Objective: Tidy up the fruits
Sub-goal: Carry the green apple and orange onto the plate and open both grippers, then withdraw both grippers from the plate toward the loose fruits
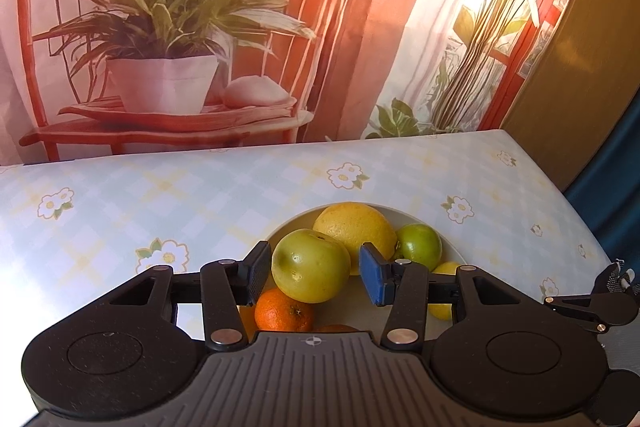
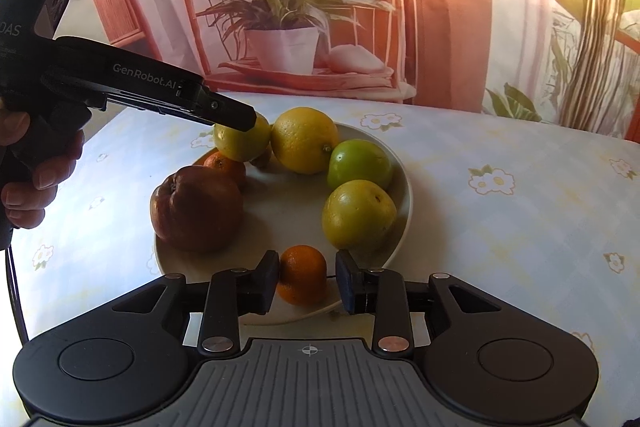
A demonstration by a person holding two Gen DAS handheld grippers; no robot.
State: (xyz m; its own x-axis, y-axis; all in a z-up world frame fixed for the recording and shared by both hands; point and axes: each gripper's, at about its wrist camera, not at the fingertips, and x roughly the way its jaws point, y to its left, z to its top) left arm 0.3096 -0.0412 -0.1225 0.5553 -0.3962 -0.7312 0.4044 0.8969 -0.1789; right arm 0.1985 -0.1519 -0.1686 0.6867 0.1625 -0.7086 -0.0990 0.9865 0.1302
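Observation:
A white plate (image 2: 404,195) holds several fruits: a dark red apple (image 2: 196,211), a big yellow citrus (image 2: 304,141), a green apple (image 2: 360,163), a yellow-green apple (image 2: 358,215) and a mandarin (image 2: 226,165). My right gripper (image 2: 306,279) stands open around a second mandarin (image 2: 302,275) on the plate's near rim; a gap shows at the right pad. My left gripper (image 1: 314,275) is shut on another yellow-green apple (image 1: 310,265), over the plate's far left side. In the right wrist view the left gripper (image 2: 240,121) covers the top of that apple (image 2: 242,145).
The table (image 2: 520,227) wears a pale checked cloth with flowers. A printed curtain with a potted plant (image 2: 288,19) hangs behind it. A hand (image 2: 36,179) holds the left gripper. A white cable (image 2: 312,313) lies by the plate's near rim. The table's right edge (image 1: 576,211) drops off.

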